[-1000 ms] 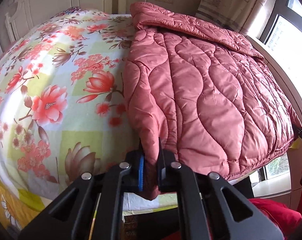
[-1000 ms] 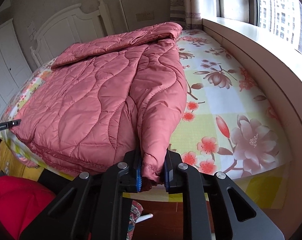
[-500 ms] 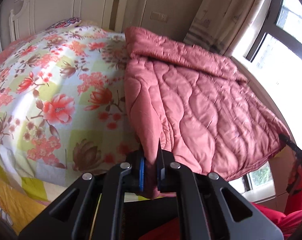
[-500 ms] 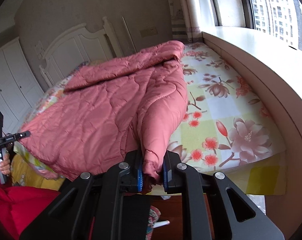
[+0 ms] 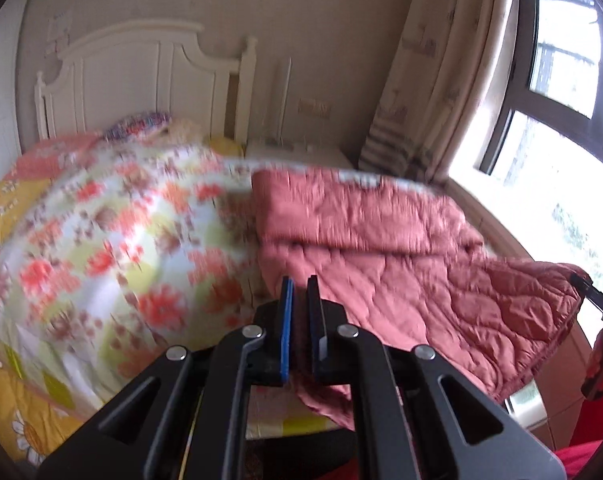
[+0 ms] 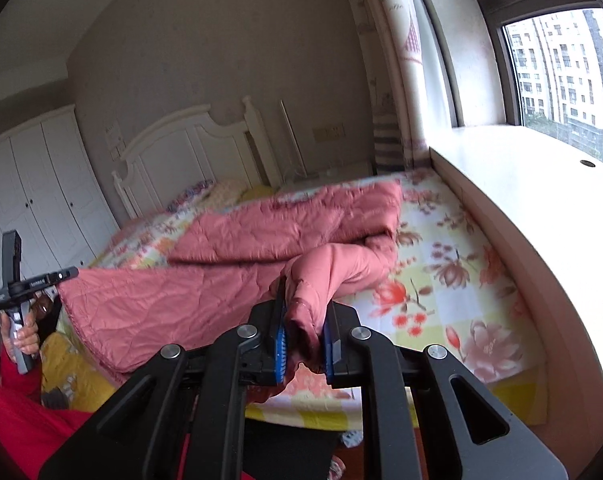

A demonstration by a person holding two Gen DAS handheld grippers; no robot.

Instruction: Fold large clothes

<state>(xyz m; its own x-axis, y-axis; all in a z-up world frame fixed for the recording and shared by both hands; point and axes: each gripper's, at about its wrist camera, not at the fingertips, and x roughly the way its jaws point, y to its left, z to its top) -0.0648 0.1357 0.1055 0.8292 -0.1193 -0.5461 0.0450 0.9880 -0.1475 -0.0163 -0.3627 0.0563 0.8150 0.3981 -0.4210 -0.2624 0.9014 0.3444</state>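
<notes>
Behind the bed (image 6: 441, 280) you face a white headboard (image 5: 141, 76), a beige wall, a curtain (image 5: 429, 92) and a window (image 6: 557, 76) beside a pale ledge. Your left gripper (image 5: 300, 300) is clamped on one near corner of the pink quilted jacket (image 5: 401, 264), with the fabric pinched between the blue pads and a fold hanging below them. Your right gripper (image 6: 303, 320) is clenched on a bunched cuff or corner of the same jacket; which part it is cannot be told, because the cloth is crumpled between the pads. The near hem hangs in the air between your two grippers, while the far part lies rumpled on the flowered bedsheet (image 5: 101, 240). The left wrist view is smeared, so the sheet's pattern and the pillows by the headboard are hard to make out. In the right wrist view your left hand (image 6: 21, 332) grips its handle at the frame's edge, with a red sleeve (image 6: 25, 412) partly cut off below. White wardrobe doors (image 6: 33, 192) stand at the far left.
</notes>
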